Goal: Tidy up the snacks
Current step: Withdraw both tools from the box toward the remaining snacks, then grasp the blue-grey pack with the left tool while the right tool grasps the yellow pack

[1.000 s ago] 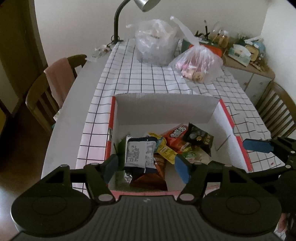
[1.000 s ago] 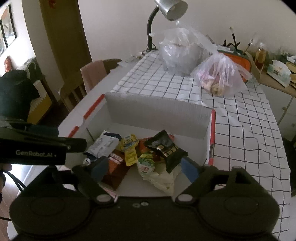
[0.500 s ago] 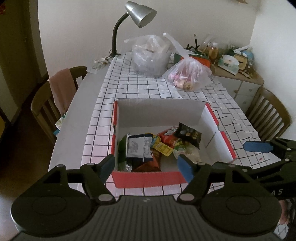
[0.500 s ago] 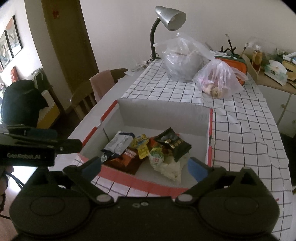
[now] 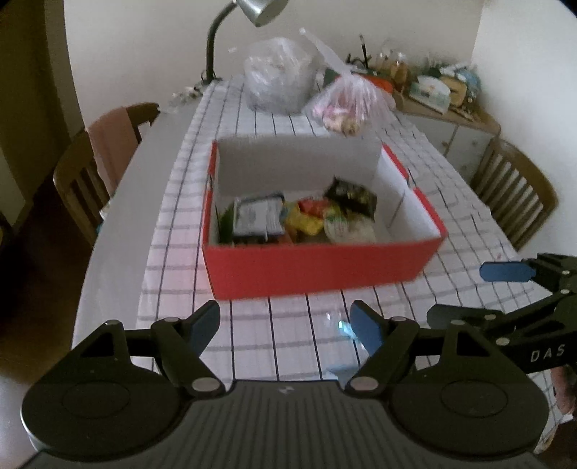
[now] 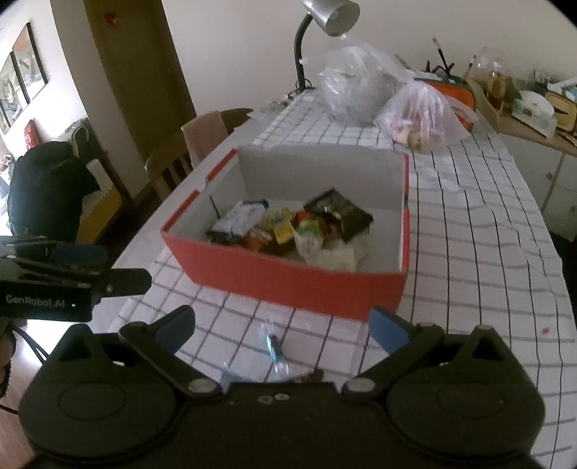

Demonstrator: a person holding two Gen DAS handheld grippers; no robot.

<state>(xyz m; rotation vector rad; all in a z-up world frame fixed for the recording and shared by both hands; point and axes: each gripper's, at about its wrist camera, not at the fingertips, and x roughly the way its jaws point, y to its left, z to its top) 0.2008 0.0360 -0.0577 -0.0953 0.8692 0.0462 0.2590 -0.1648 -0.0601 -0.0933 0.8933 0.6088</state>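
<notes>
A red cardboard box [image 5: 321, 267] [image 6: 288, 285] with white inner walls stands on the checked tablecloth. Several snack packets [image 5: 306, 218] [image 6: 292, 227] lie in a heap inside it. My left gripper [image 5: 285, 324] is open and empty, above the cloth in front of the box. My right gripper [image 6: 283, 324] is open and empty, also in front of the box; it shows at the right of the left wrist view [image 5: 505, 274]. A small clear wrapper with a blue bit [image 6: 274, 350] [image 5: 342, 326] lies on the cloth between the box and the grippers.
Two plastic bags [image 5: 277, 75] [image 5: 346, 108] and a desk lamp [image 5: 252, 11] stand at the table's far end. Wooden chairs stand at the left [image 5: 90, 162] and right [image 5: 515, 191]. A cluttered side cabinet [image 5: 443, 97] is at the far right.
Both grippers have pulled back and away from the box, which now sits farther off with its red front wall in view. Both stay open and empty.
</notes>
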